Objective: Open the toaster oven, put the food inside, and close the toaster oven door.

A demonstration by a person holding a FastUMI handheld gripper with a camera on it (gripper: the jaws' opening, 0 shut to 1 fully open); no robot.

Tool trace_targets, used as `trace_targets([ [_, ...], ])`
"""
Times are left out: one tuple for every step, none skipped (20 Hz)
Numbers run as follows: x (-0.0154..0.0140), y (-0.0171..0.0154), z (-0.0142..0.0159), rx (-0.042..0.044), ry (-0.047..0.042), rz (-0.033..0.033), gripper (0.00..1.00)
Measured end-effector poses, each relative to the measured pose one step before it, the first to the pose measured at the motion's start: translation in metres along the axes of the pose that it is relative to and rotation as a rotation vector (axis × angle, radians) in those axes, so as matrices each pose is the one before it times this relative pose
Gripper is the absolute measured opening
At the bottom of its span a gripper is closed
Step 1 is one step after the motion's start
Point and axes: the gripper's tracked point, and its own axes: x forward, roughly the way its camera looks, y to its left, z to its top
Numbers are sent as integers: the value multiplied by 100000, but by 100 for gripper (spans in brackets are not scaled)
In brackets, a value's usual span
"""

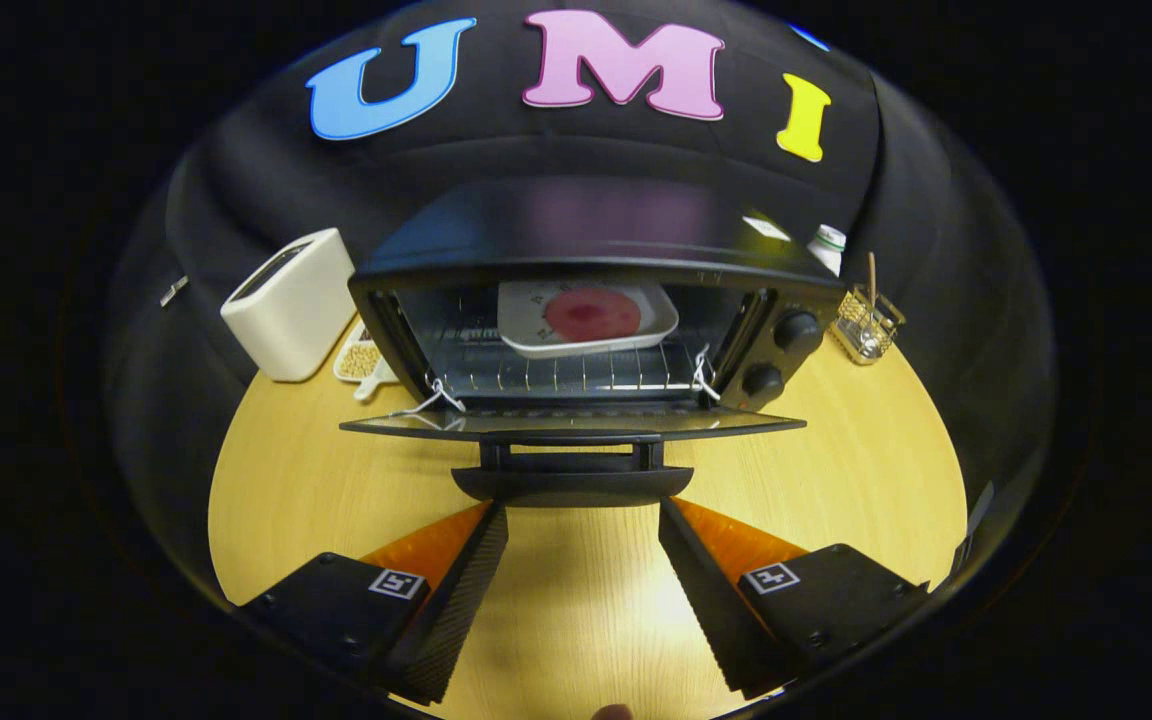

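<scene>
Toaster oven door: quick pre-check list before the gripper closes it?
1. White tray with the pink food sits on the wire rack inside the black toaster oven: ok.
2. Glass door is fully down, with nothing lying on it: ok.
3. Black door handle is just ahead of the gripper: ok.
4. Jaws are open, wider than the handle's stem, holding nothing: ok.
5. Tray is far enough back to clear the closing door: cannot tell.

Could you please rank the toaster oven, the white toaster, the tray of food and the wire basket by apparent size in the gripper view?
1. Toaster oven, door down ahead of the open gripper
2. White toaster
3. Tray of food, though deeper inside, so unsure against the toaster
4. Wire basket
</scene>
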Motion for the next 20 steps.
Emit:
trace_targets([
  [-124, -13, 868, 169, -1775, 225, 99],
  [-109, 3, 726, 788, -1152, 574, 99],
  [-178, -1, 701, 1021, -1820, 744, 99],
  [-475, -47, 755, 1381, -2396, 697, 99],
  [-250, 38, 534, 1121, -1919, 846, 99],
  [16, -186, 619, 179, -1687, 68, 99],
  [-582, -246, 412, -596, -1509, 341, 99],
  [-376, -573, 286, -1001, -1857, 618, 99],
  [-640, -501, 516, -946, -2708, 348, 99],
  [-797, -468, 741, -373, -2918, 349, 99],
  [-952, -584, 823, 278, -3127, 177, 99],
  [-1241, -643, 1000, 941, -3169, 180, 99],
  [-1169, -673, 1146, 671, -3548, -185, 99],
  [-1142, -960, 1225, 138, -3270, -520, 99],
  [-1163, -821, 1363, -587, -3784, -205, 99],
  [-1196, -761, 1244, -800, -3331, 270, 99],
  [-1234, -802, 1256, -639, -3488, 299, 99],
  [-1114, -897, 1285, -522, -3521, 38, 99],
  [-1117, -937, 1184, -16, -3193, 51, 99],
  [-1120, -883, 1210, 122, -2901, 179, 99],
])
